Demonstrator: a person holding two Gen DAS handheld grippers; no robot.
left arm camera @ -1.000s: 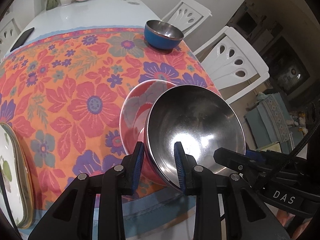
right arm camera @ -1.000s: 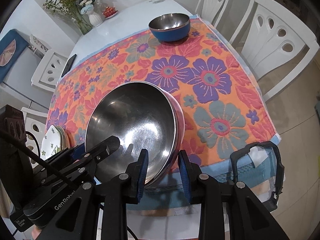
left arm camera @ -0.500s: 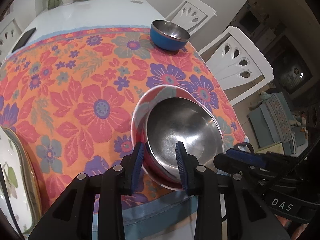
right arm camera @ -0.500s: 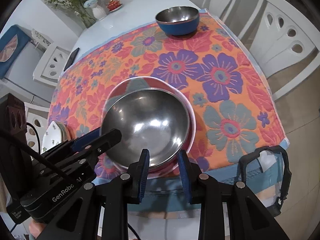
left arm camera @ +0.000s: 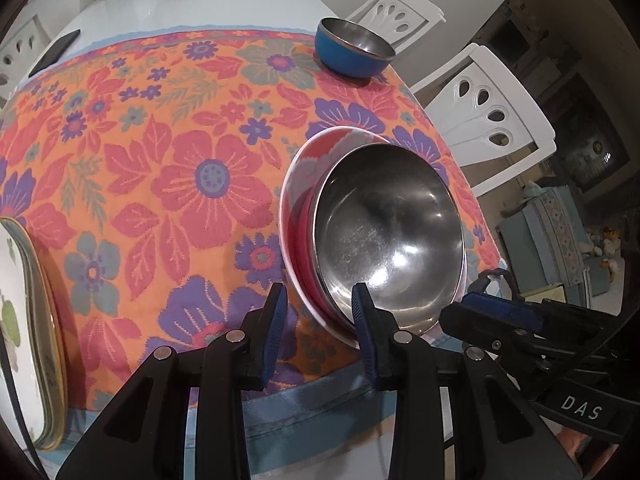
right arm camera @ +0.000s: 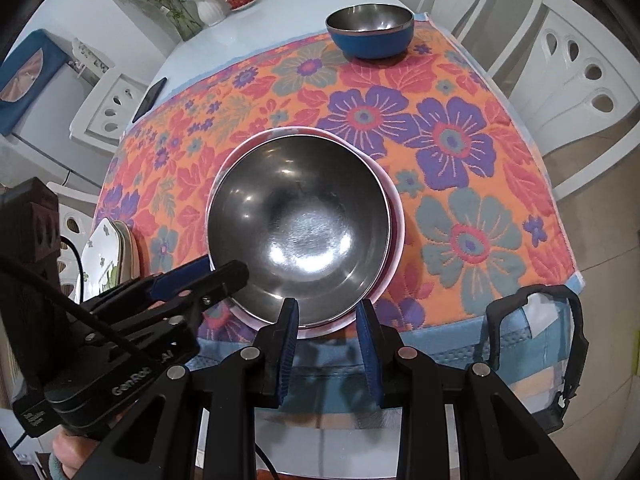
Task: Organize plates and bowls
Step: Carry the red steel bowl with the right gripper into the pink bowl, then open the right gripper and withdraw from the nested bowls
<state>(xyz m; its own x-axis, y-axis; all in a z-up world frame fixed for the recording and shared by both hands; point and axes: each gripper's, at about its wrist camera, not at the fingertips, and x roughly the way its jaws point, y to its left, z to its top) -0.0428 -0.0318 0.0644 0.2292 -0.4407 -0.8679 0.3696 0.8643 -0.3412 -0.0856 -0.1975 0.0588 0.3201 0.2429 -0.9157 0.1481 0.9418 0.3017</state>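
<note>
Change: the steel bowl (right arm camera: pixel 298 228), tilted and lifted a second ago, is now being seated inside the pink bowl (left arm camera: pixel 294 216).
Left gripper (left arm camera: pixel 318 320): its jaws, just eased apart, straddle both bowls' near rims; grip apparently released.
Right gripper (right arm camera: pixel 327 318): narrowly parted, contact unclear.
Hidden: plate stack (left arm camera: pixel 24 312) is being cropped.
Elsewhere: blue bowl (right arm camera: pixel 370 32) on the floral cloth (right arm camera: pixel 460 148).

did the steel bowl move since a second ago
Yes. The steel bowl was tilted up off the floral tablecloth; now it sits lower and level, nested in the pink bowl.
</note>
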